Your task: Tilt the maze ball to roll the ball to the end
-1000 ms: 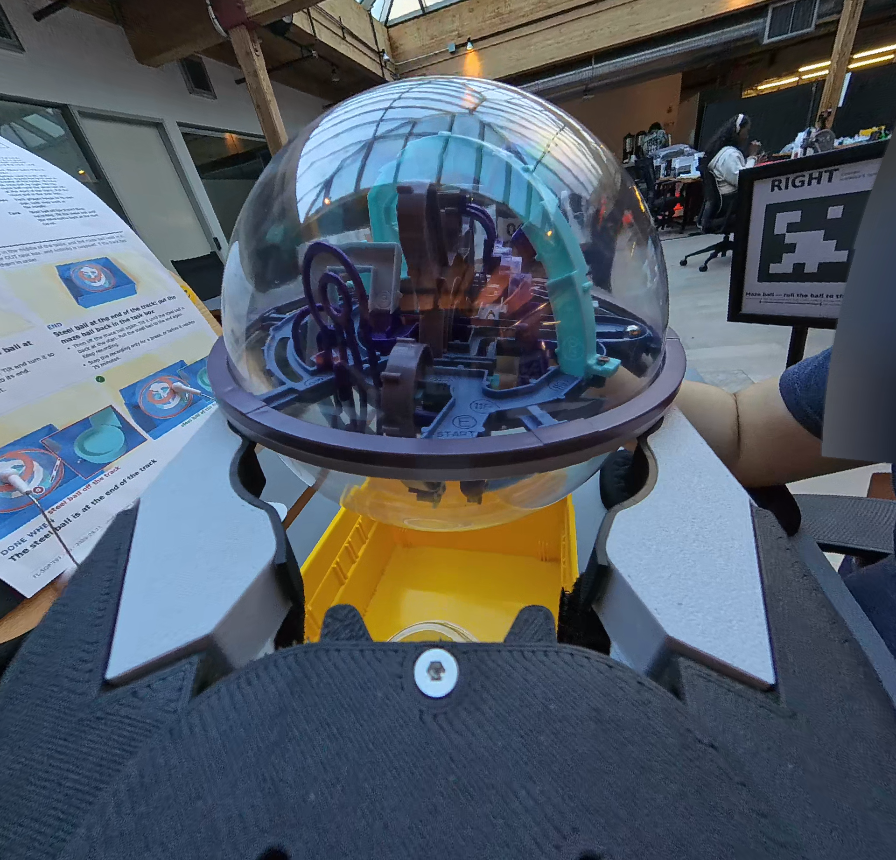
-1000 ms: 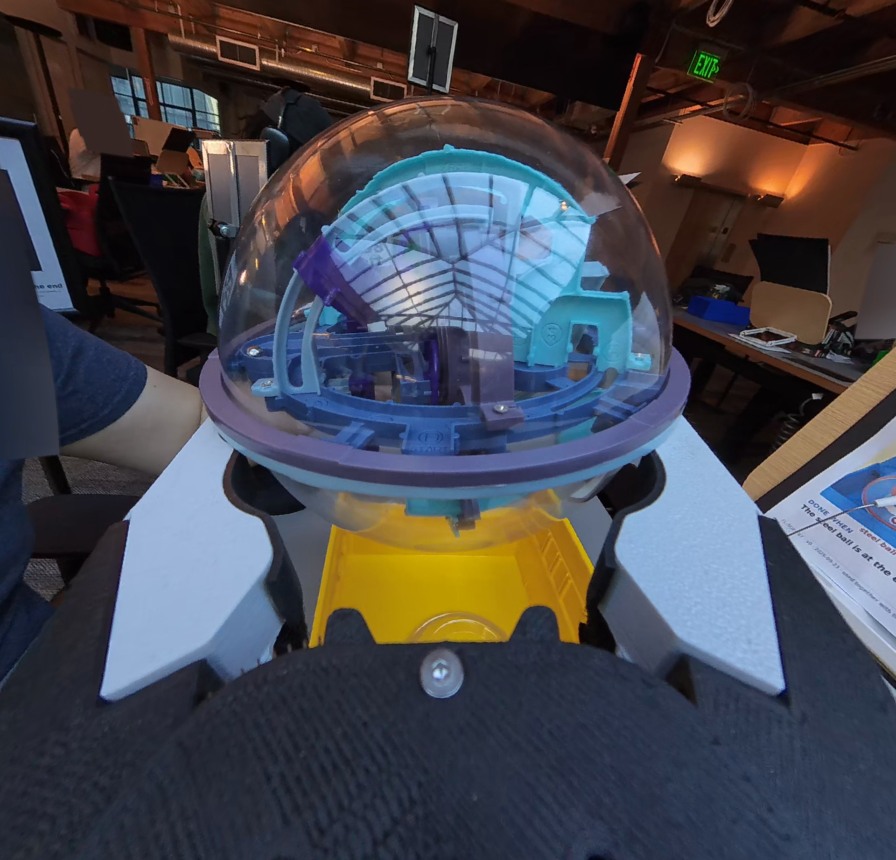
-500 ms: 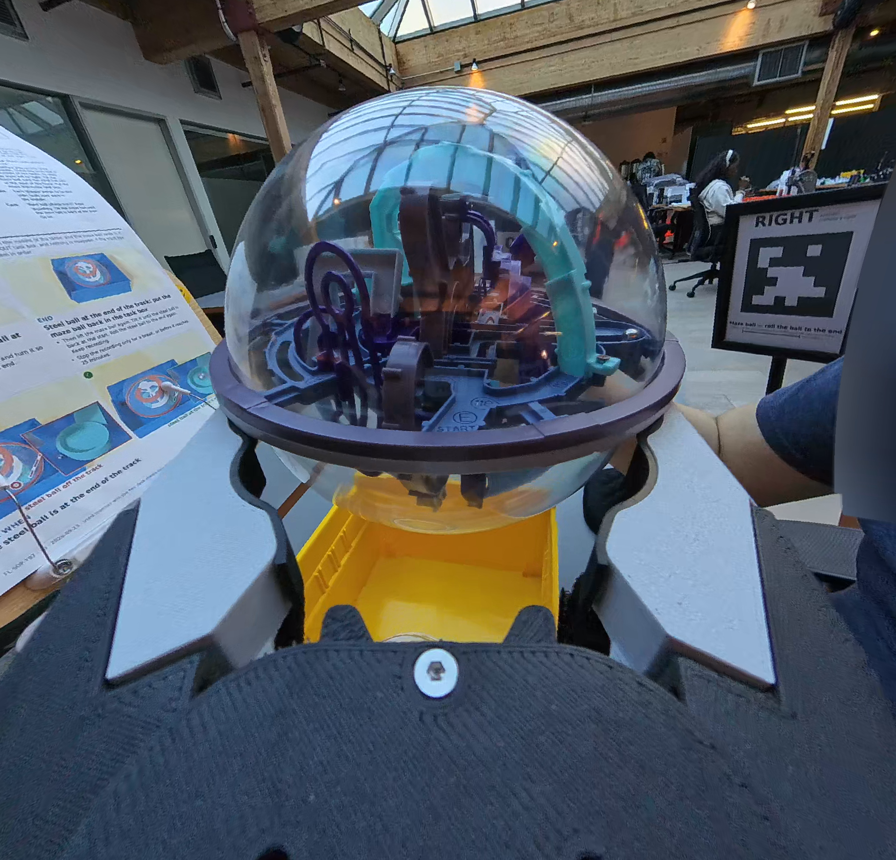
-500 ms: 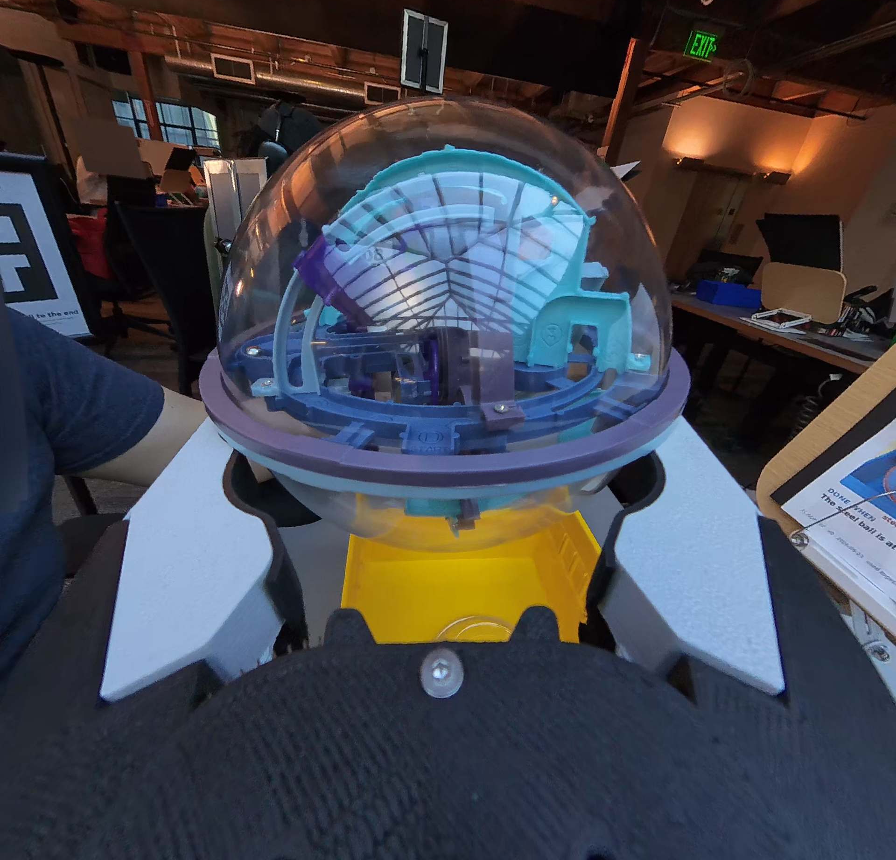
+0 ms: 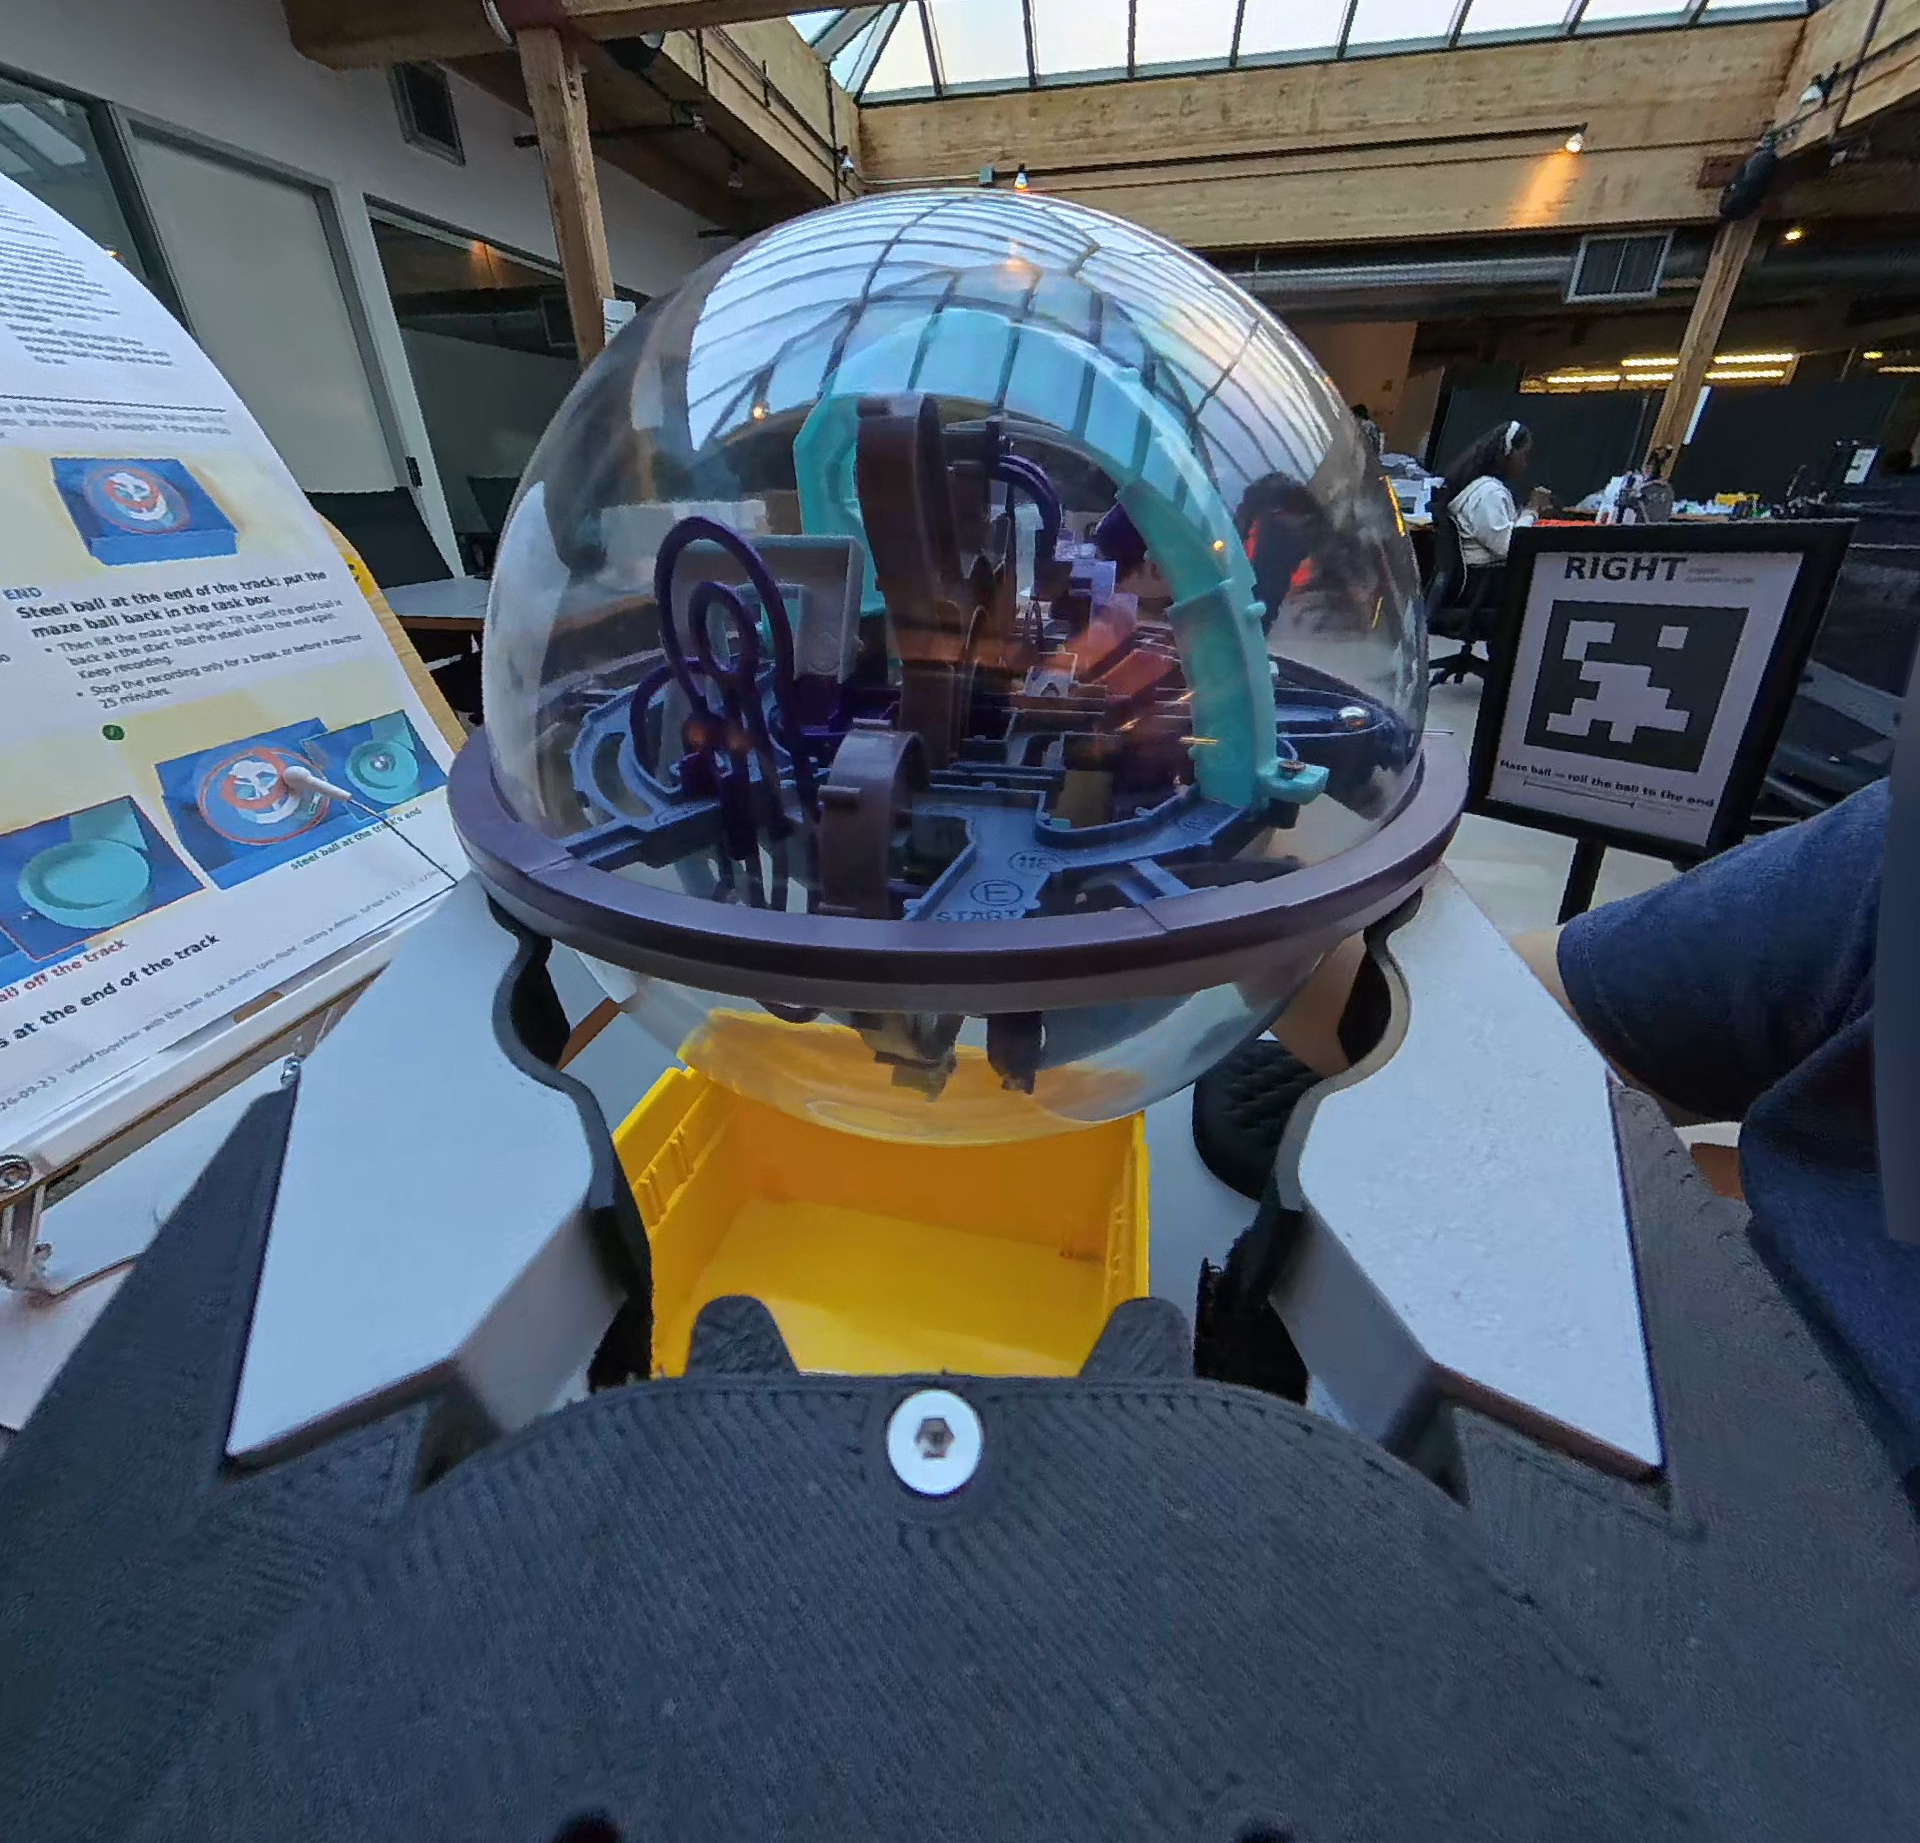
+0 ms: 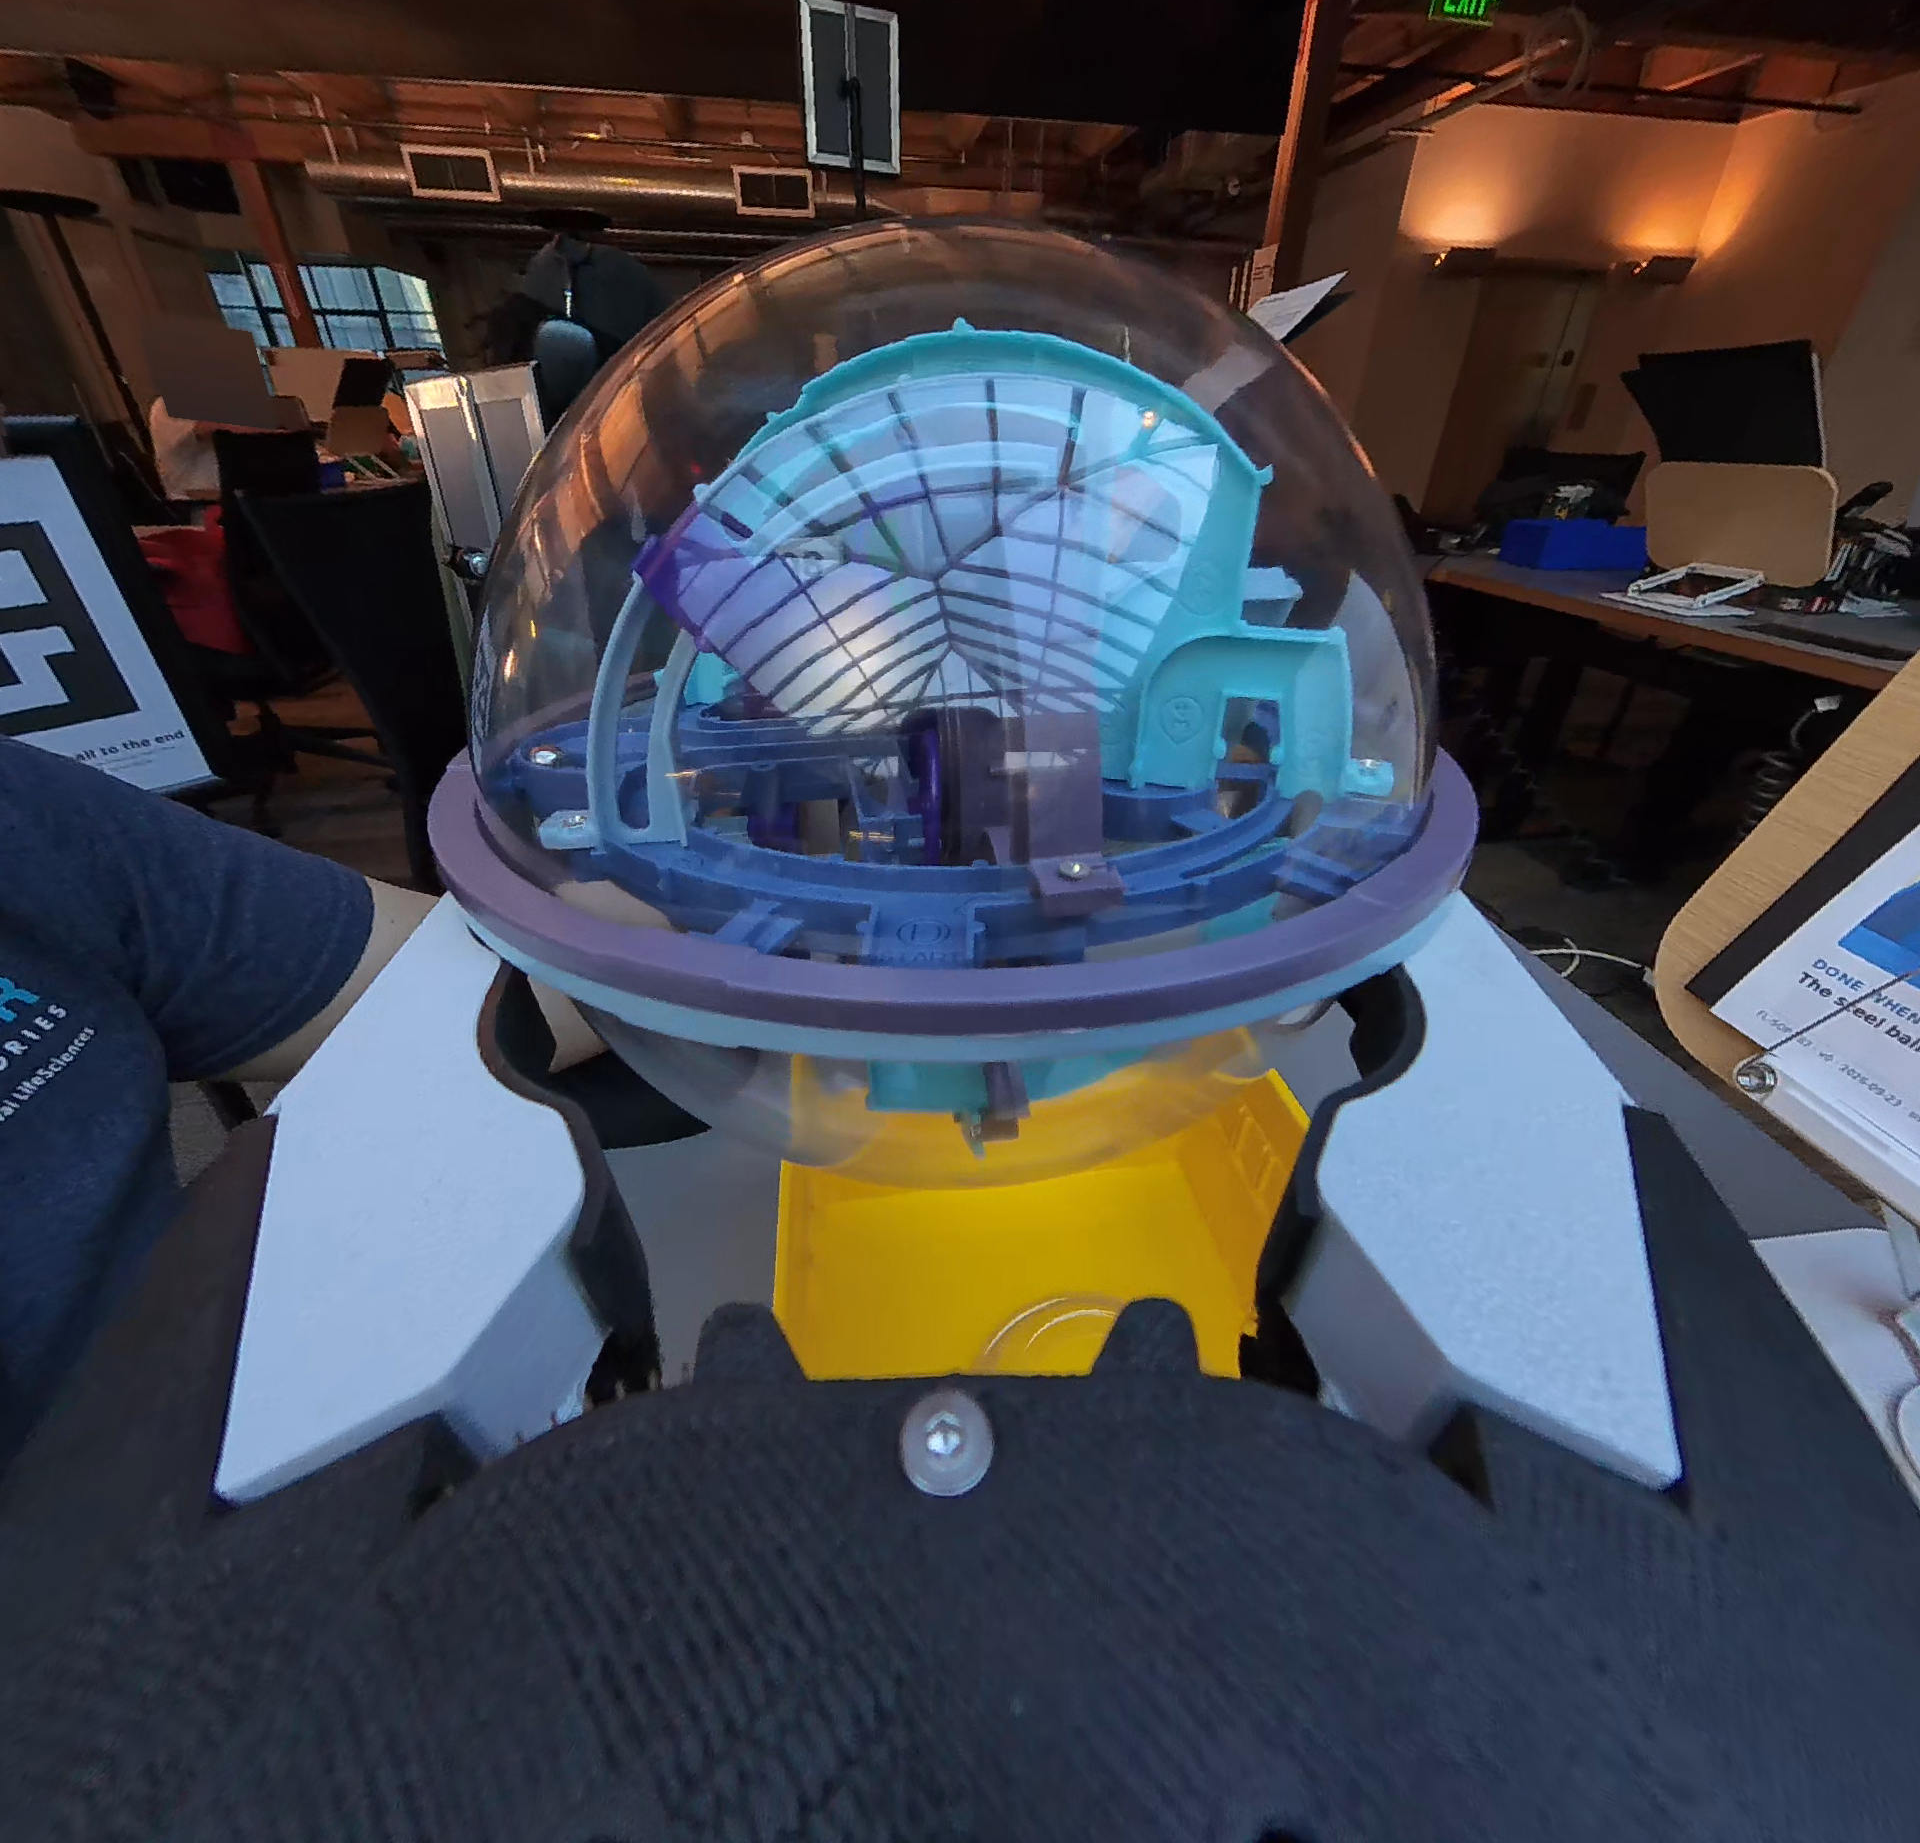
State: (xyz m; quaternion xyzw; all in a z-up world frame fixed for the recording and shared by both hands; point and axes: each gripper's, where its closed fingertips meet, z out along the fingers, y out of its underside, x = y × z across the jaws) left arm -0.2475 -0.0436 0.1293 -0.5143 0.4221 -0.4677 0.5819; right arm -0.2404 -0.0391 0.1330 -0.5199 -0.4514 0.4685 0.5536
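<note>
Now you've got both grippers, left (image 5: 951, 972) and right (image 6: 940, 1004), clamped on the maze ball (image 5: 951, 588) above the yellow box (image 5: 894, 1263), mid-tilt; ease the steel ball (image 5: 1354, 721) along its track.

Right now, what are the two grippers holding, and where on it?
Both hold the maze ball: the left gripper and right gripper each cradle its lower clear half just under the purple rim, above the yellow box.

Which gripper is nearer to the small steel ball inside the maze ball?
Right, it seems. From the left gripper the steel ball lies past the teal arch, on the maze ball's far right track. The right gripper holds that far side.
</note>
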